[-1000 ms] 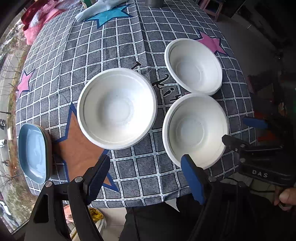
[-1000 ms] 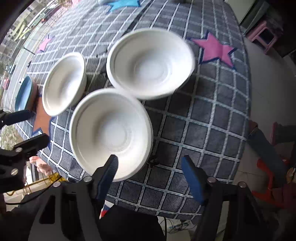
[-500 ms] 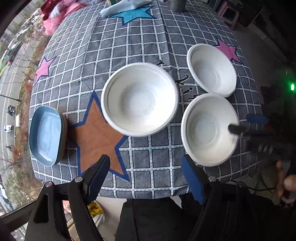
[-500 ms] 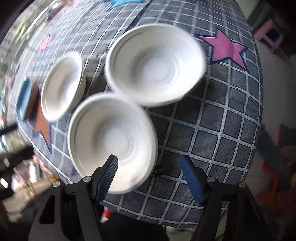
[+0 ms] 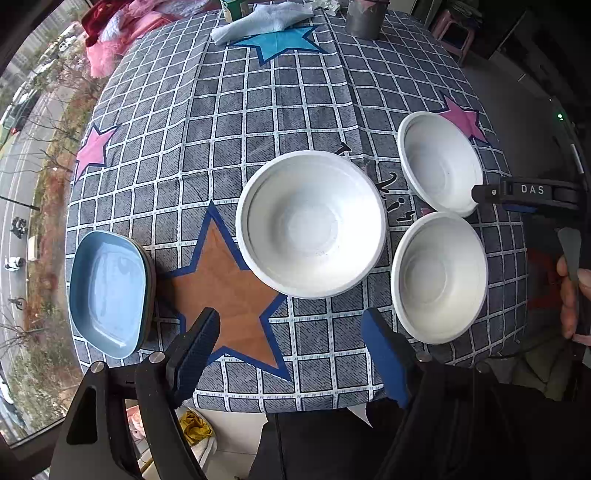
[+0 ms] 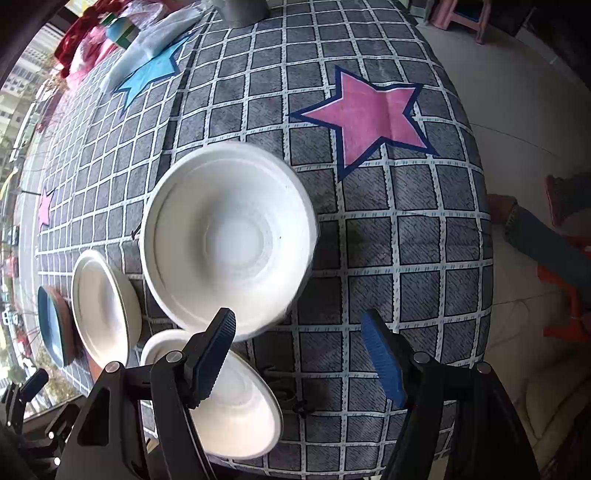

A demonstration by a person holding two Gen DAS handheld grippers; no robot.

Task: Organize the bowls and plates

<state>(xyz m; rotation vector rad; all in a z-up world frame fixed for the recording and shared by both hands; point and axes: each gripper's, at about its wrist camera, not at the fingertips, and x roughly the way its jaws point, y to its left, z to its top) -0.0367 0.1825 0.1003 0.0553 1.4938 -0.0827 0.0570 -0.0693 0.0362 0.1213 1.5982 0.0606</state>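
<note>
From the left wrist view, three white bowls are counted on the checked tablecloth (image 5: 229, 122): a large bowl (image 5: 310, 225) in the middle, a near bowl (image 5: 439, 277) at the right by the table edge, and a far bowl (image 5: 439, 162) behind it, beside a pink star print. The two right bowls are seen touching or almost touching at their rims; the large one stands apart from them. One stack of blue plates (image 5: 107, 291) is placed at the left edge, beside a brown star print; how many plates are in it cannot be told. A light cloth (image 5: 258, 20) and a grey cup (image 5: 364, 18) are found at the far side of the table. The left gripper (image 5: 288, 345) is held above the near edge with its jaws apart and nothing between them. At the right, the right gripper (image 5: 517, 192) is seen above the far bowl, with a hand (image 5: 572, 295) below it. From the right wrist view, the same three bowls are counted, and the far bowl (image 6: 229, 236) fills the middle, a little blurred. The near bowl (image 6: 236, 402) is partly hidden by the left finger of the right gripper (image 6: 299, 360), whose jaws are also apart and empty. The large bowl (image 6: 103, 306) and the blue plates (image 6: 53, 321) are seen at the left. No object stands between the jaws and the bowls.
</note>
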